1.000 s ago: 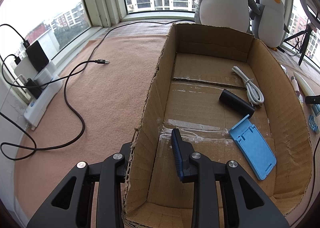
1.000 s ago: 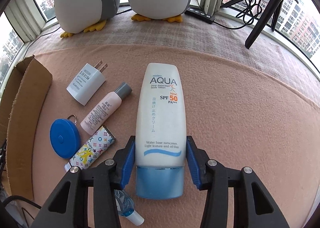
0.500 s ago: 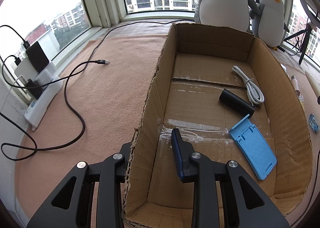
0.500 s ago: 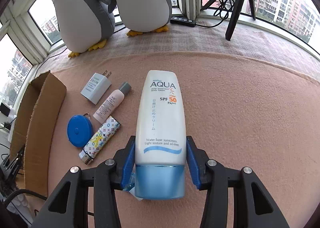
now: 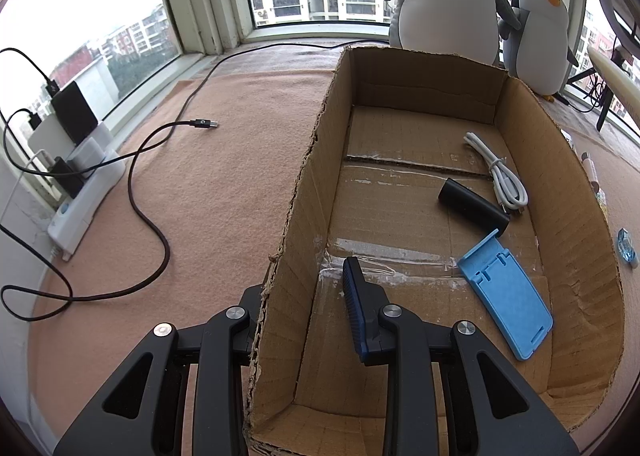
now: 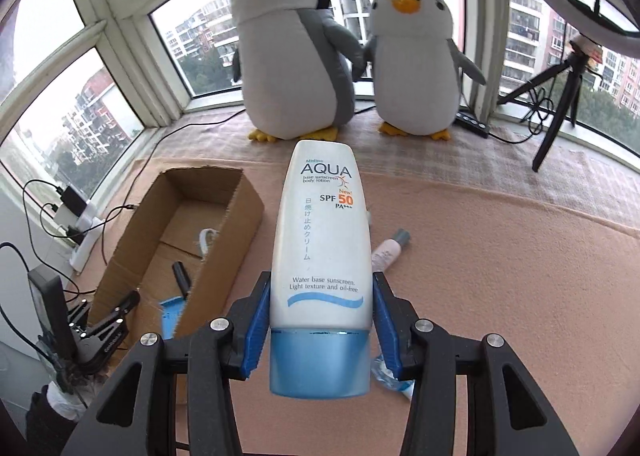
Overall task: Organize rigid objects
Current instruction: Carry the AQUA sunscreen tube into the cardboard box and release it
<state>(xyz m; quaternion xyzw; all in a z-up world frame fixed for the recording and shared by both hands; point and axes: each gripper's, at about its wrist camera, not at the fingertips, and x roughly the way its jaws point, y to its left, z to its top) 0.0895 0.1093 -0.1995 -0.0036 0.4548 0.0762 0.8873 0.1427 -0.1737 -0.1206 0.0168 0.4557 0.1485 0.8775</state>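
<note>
My right gripper (image 6: 320, 320) is shut on a white sunscreen tube (image 6: 320, 248) with a blue cap and holds it lifted above the pink blanket. The open cardboard box (image 6: 240, 216) lies to its left. My left gripper (image 5: 304, 312) straddles the box's left wall (image 5: 304, 216), one finger outside and one inside; whether it pinches the wall is unclear. Inside the box lie a blue phone stand (image 5: 508, 296), a black cylinder (image 5: 472, 206) and a white cable (image 5: 500, 172).
A small pink bottle (image 6: 386, 252) and a clear blue-tinted item (image 6: 386, 374) lie on the blanket under the tube. Two plush penguins (image 6: 292, 52) stand at the window. A tripod (image 6: 560, 92) is at the right. A power strip (image 5: 80, 196) and black cable (image 5: 152, 216) lie left of the box.
My right gripper has lifted the sunscreen tube off the blanket and swung its view up and left, bringing the box into sight. The left gripper has not moved.
</note>
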